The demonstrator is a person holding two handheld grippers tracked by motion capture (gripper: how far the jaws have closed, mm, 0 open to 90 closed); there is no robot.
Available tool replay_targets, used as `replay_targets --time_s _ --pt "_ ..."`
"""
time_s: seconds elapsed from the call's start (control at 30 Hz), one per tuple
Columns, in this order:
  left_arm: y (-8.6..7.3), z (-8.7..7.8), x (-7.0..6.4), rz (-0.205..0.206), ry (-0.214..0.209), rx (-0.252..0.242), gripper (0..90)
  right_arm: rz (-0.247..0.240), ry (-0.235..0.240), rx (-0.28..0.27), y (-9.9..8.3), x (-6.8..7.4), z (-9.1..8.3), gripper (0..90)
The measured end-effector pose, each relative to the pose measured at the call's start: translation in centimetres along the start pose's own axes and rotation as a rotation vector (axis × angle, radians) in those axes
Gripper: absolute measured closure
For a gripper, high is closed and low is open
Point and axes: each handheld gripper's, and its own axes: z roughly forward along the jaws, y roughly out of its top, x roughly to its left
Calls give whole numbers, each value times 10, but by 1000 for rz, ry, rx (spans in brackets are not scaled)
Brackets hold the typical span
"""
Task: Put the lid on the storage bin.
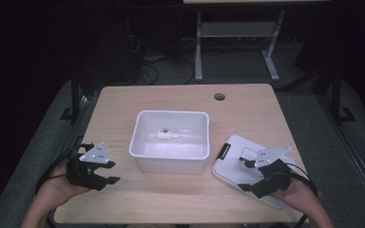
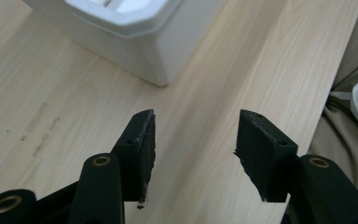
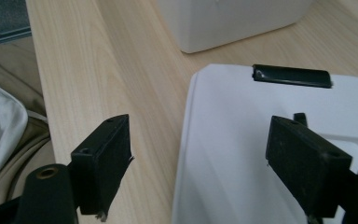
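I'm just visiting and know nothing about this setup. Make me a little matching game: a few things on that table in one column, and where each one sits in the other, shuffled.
Things:
1. white bin
2. white lid
3. small white object
4. left gripper

Places:
A. inside the bin
B. middle of the table
C. over the table's near left part, jaws open
D. flat on the table right of the bin, under the open right gripper

Pairs: 1-B, 2-D, 3-A, 4-C

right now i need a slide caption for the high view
Two hand-held grippers, left and right, open beside a white bin with its lid off.
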Motion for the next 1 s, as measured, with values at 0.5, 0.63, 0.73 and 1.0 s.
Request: replay_targets --time_s 0.5,0.63,0.73,1.0 --pt "-24 22 -12 -15 7 -15 431 -1 -80 66 -2 -21 -6 291" --pt "-26 32 -14 -12 9 -4 423 5 -91 81 -3 -27 -6 339" --pt "-27 36 -15 -9 15 -3 418 10 -94 100 -5 -32 -4 393" --pt "-29 42 -17 -14 8 -15 412 38 -72 121 -9 -43 1 519"
